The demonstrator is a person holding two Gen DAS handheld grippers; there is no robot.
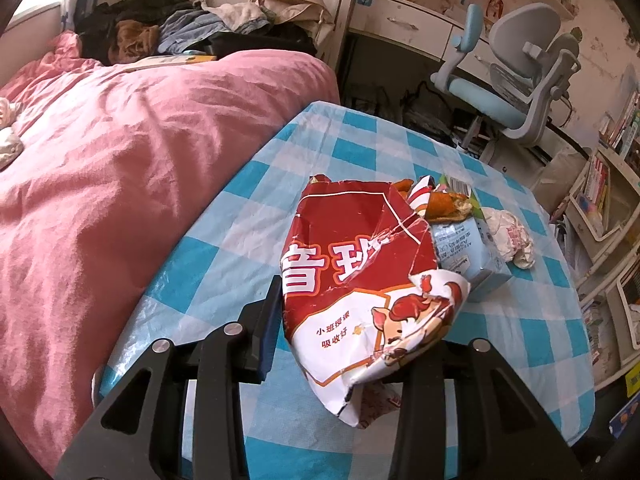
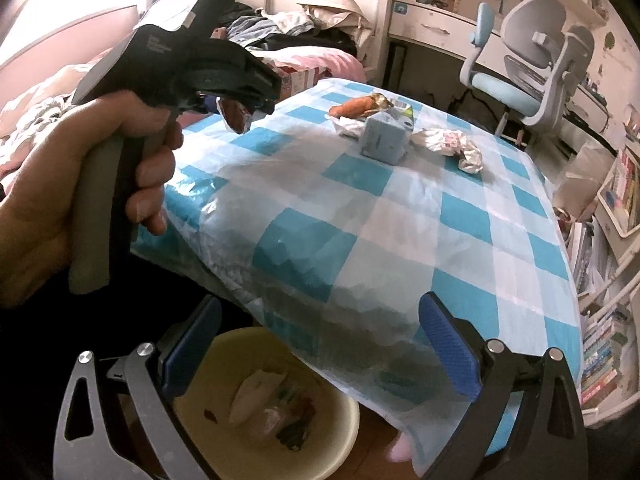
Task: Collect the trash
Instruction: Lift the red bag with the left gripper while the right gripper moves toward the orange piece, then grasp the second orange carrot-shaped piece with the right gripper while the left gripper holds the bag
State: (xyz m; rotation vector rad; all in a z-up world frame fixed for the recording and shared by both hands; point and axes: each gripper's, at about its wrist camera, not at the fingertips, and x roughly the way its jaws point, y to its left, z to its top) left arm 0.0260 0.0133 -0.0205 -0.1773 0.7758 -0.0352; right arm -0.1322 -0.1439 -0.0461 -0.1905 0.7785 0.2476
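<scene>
Left gripper point(image 1: 352, 340): clamped on a crumpled red and white snack bag point(image 1: 360, 280), which is held raised above the table; from the right wrist view, the gripper point(image 2: 240, 108) is seen in a hand point(image 2: 76, 184) with the bag's end point(image 2: 236, 118) pinched in the jaws.
Right gripper point(image 2: 320, 348): jaws spread wide, nothing between the blue pads point(image 2: 448, 348); it is held over the table's near edge.
Table point(image 2: 460, 216): covered by a blue and white checked cloth.
Remaining trash: a pale blue carton point(image 2: 382, 140) stands at the far end, with a crumpled white wrapper point(image 2: 452, 146) just beside it and an orange food scrap point(image 2: 354, 106) behind.
Bin: a cream bucket point(image 2: 340, 412) sits on the floor below the table edge, with scraps already inside.
In the way: the held bag hides part of the carton point(image 1: 476, 256) in the left wrist view.
Surroundings: a bed with a pink quilt point(image 1: 120, 168) touches the table; a blue and grey desk chair point(image 1: 516, 80) stands beyond it.
</scene>
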